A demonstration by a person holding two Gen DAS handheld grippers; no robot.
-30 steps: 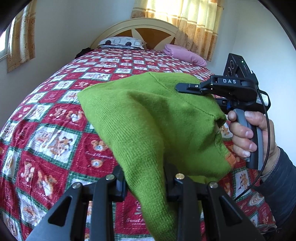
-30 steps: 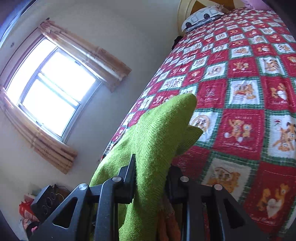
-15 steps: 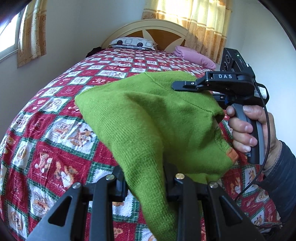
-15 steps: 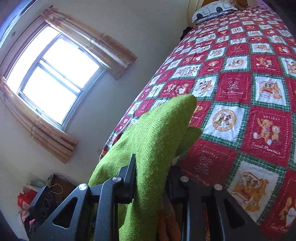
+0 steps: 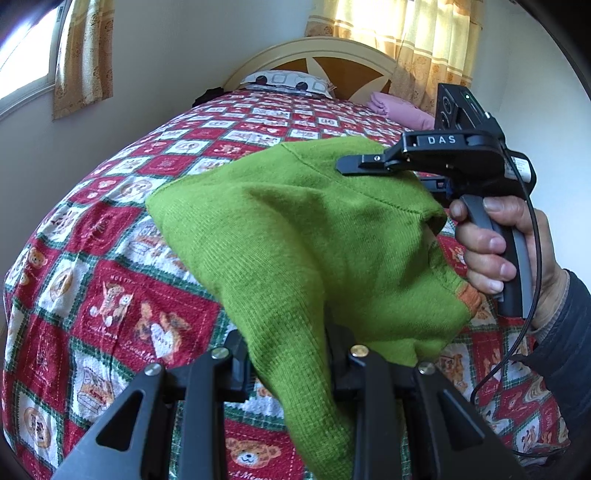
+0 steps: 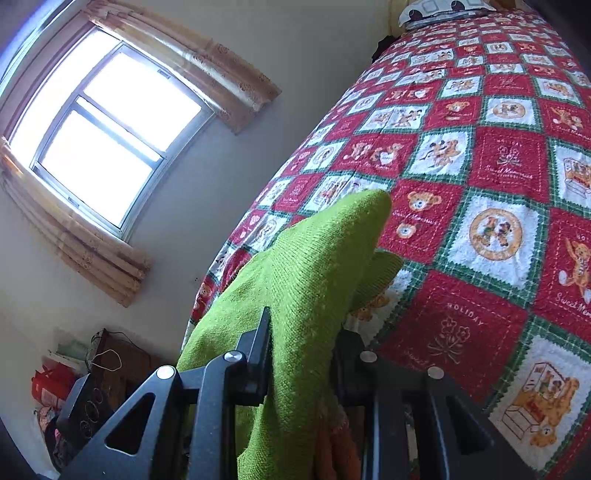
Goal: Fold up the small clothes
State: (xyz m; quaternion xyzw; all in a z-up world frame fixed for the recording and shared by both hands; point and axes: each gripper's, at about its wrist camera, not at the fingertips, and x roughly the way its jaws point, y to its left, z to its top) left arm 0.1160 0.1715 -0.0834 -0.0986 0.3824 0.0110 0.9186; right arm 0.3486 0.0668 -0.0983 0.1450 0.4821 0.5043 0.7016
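Both grippers are clamped on the green sweater (image 5: pixel 295 229): the left gripper (image 5: pixel 286 354) at six o'clock, the right gripper (image 5: pixel 345 168) at one o'clock. The sweater hangs above the bed (image 5: pixel 110 266). The step seems to be the carrying; next it needs lowering flat.

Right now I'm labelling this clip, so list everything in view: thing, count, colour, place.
sweater: one, green with orange cuff, held up over the bed
quilt: one, red, white and green patchwork, covering the bed
pillows: two, one patterned white, one pink, at the headboard
headboard: one, cream and brown
curtains: tan, at both windows
left gripper: jaws shut on sweater
right gripper: jaws shut on sweater
hand: one, holding the right gripper's handle
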